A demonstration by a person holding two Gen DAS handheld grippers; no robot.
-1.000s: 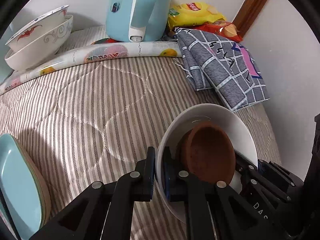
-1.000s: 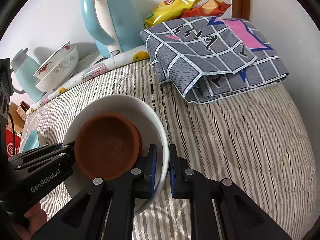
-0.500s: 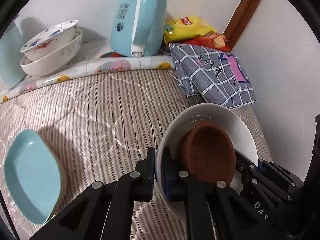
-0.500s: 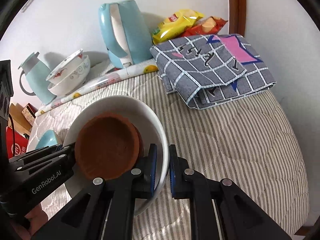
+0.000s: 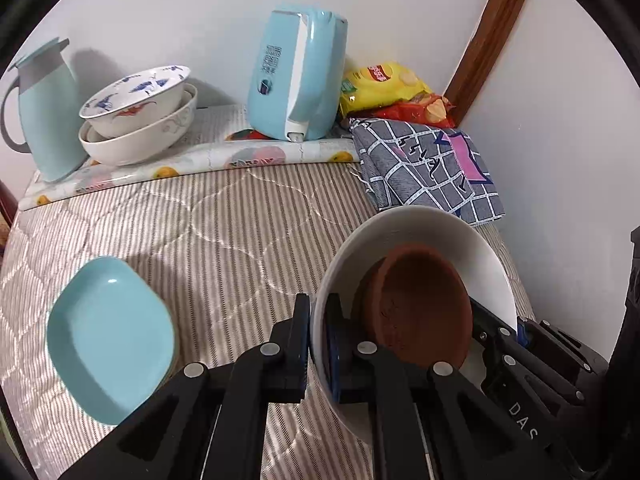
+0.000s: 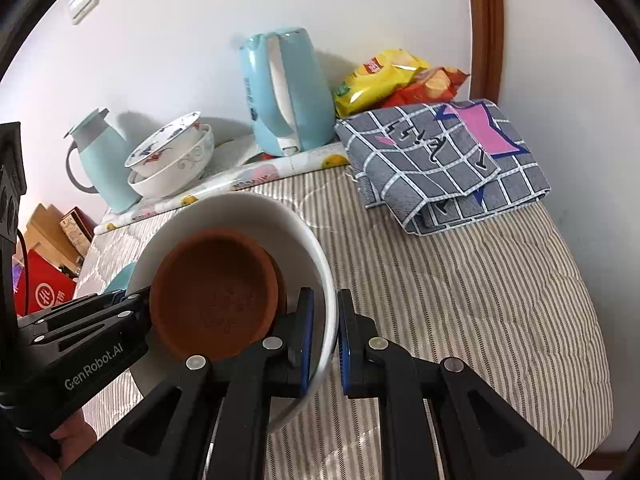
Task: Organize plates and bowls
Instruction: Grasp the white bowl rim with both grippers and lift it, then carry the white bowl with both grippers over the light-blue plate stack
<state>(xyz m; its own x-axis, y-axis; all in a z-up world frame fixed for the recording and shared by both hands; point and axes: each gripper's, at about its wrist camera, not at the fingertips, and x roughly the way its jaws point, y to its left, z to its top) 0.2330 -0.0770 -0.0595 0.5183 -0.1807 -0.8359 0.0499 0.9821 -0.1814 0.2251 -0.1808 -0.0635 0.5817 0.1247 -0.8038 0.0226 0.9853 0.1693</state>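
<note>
Gripping opposite rims, the left gripper and right gripper each pinched the white bowl above the striped quilt, its mouth tilted up toward the cameras. A brown bowl nested inside, seemingly leaning. A blue plate lay left; stacked bowls, kettle and folded cloth stood beyond.

I see a small dish inside a bowl; a plate lies to its left, stacked bowls and a kettle behind.
</note>
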